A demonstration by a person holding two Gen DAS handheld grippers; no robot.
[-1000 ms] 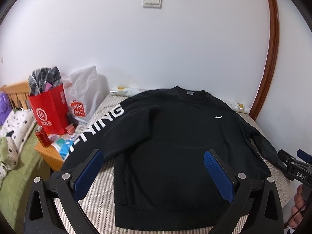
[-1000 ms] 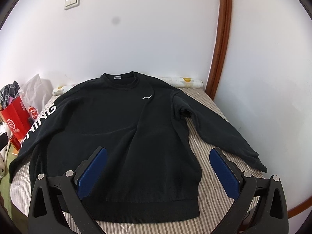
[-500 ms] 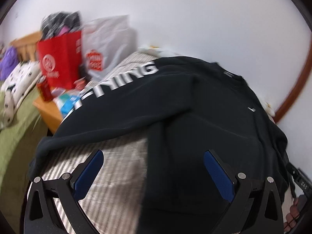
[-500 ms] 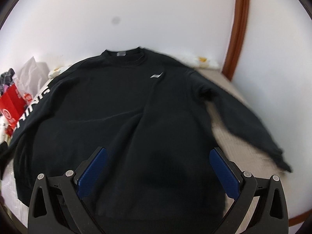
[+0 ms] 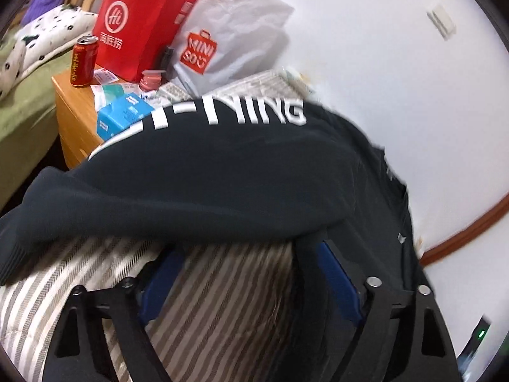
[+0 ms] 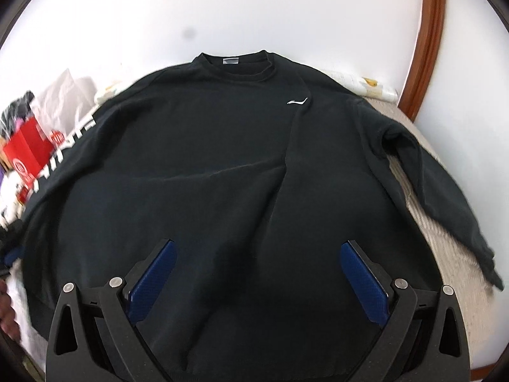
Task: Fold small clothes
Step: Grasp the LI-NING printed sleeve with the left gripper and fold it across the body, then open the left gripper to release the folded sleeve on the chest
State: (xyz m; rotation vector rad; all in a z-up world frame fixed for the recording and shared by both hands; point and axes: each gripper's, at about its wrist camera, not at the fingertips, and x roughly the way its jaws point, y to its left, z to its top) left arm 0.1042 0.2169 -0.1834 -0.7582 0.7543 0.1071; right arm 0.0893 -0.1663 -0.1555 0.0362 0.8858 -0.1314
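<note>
A black sweatshirt [image 6: 222, 165] lies flat, front up, on a striped bed [image 6: 445, 232], collar toward the wall. Its left sleeve [image 5: 191, 184] carries white lettering and stretches across the left wrist view. My left gripper [image 5: 251, 254] is open and low over the striped sheet, its fingertips at the lower edge of that sleeve, near the armpit. My right gripper [image 6: 257, 248] is open and empty above the lower body of the sweatshirt. The plain right sleeve [image 6: 445, 191] trails off toward the bed's right edge.
A wooden nightstand [image 5: 76, 121] stands left of the bed with a red can [image 5: 83, 62], a red paper bag [image 5: 143, 22], a white shopping bag [image 5: 229, 41] and a blue box [image 5: 122, 116]. A white wall is behind. A green bed [image 5: 22, 114] lies further left.
My left gripper has swung left and down to the lettered sleeve. My right gripper has moved forward and lower over the sweatshirt's body. Both stay open.
</note>
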